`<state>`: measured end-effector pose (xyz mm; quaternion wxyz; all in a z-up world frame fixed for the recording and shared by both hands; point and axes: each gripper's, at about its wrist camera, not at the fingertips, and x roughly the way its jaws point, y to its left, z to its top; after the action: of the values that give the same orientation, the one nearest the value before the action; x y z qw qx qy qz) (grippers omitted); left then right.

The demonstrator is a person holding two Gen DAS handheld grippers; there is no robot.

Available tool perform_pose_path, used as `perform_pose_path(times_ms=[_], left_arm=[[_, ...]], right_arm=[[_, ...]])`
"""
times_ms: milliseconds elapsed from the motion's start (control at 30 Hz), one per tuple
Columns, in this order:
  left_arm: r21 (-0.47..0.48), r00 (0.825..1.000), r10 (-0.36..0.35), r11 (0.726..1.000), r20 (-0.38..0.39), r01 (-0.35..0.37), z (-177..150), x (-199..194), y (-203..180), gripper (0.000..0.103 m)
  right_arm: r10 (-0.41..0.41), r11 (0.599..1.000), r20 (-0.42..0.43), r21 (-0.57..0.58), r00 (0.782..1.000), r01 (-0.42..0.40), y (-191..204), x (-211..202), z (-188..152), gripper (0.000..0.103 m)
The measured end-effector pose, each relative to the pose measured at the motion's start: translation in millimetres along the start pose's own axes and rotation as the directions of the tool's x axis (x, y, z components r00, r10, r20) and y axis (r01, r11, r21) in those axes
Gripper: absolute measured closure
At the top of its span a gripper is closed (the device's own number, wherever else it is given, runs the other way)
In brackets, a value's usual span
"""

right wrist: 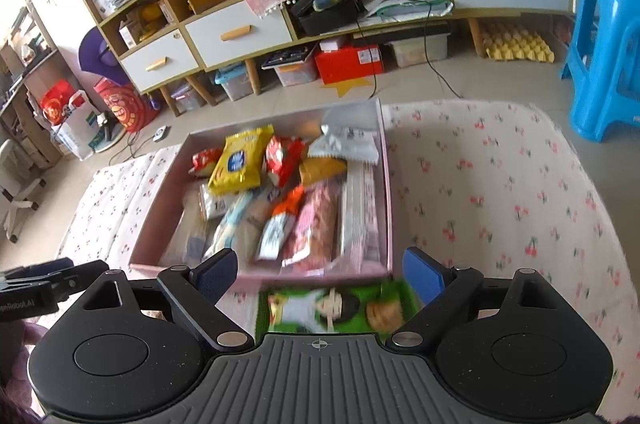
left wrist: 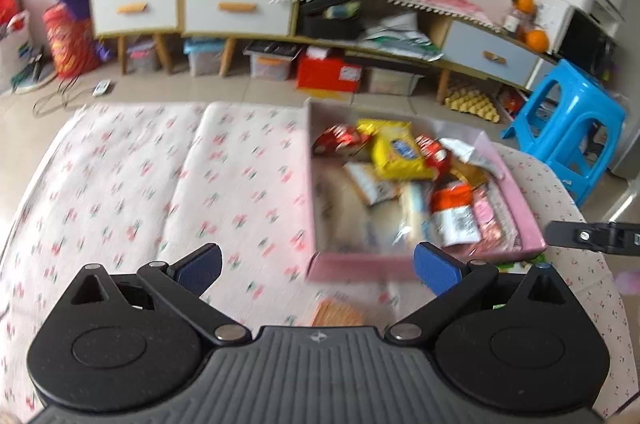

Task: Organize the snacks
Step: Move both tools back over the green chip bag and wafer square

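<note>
Left wrist view: left gripper (left wrist: 318,270) jaws spread wide, empty; pink snack box (left wrist: 520,199) lies ahead toward the right jaw, labels too blurred to read

Right wrist view: right gripper (right wrist: 320,274) jaws wide, empty; green packet (right wrist: 336,306) lies between them, box beyond

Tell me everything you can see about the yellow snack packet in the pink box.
The yellow snack packet is a sealed, glossy plastic pouch with a blue round logo in its middle and crimped ends. It lies flat and slightly tilted near the far end of the pink box, on top of other snacks, between two red packets. No tool touches it. Its print is too blurred to read.
</note>
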<state>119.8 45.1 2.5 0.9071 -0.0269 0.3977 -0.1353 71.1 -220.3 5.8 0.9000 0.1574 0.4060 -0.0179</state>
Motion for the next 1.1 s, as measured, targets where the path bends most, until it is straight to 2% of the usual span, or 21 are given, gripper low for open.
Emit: perform_pose_path(times_ms=[167,267,400,667,767,900,967,1100], left_arm=[[-0.035,1.0,-0.007,0.999,0.023,0.007,-19.2,2.9,9.0,0.0],[-0.015,1.0,-0.01,1.0,0.028,0.01,-27.9,9.7,8.7,0.001],[0.019,0.998,-0.056,0.998,0.034,0.056,-35.1,14.8,7.3,0.001],[0.074,0.995,-0.096,0.993,-0.001,0.096,-47.2,23.7,5.0,0.01],[0.084,0.996,-0.091,0.992,-0.016,0.092,-49.5,26.4,6.9,0.013],[0.089,0.996,-0.092,0.992,-0.023,0.093,-52.4,24.7,8.8,0.015],[0.098,0.995,-0.091,0.991,-0.03,0.094,-53.2,24.2,8.1,0.019],[0.128,0.995,-0.089,0.987,-0.04,0.093,-56.0,22.6,4.9,0.022]], right_arm=[[0.005,1.0,-0.005,0.003,1.0,-0.005,-7.3,5.5,-16.3,0.011],[0.005,1.0,-0.019,-0.018,1.0,-0.005,-10.1,12.5,-22.1,0.011],[0.032,0.999,-0.041,-0.042,0.999,-0.034,-11.8,23.3,-26.2,0.011],[0.053,0.997,-0.055,-0.053,0.997,-0.056,-17.8,33.0,-28.9,0.01],[0.063,0.997,-0.055,-0.05,0.996,-0.066,-20.3,30.6,-27.5,0.01],[0.04,0.999,-0.035,-0.023,0.999,-0.041,-27.3,25.8,-26.3,0.01],[0.037,0.999,-0.052,-0.013,0.998,-0.037,-30.6,29.5,-28.4,0.01],[0.041,0.998,-0.058,-0.044,0.997,-0.043,-26.6,27.4,-33.0,0.009]])
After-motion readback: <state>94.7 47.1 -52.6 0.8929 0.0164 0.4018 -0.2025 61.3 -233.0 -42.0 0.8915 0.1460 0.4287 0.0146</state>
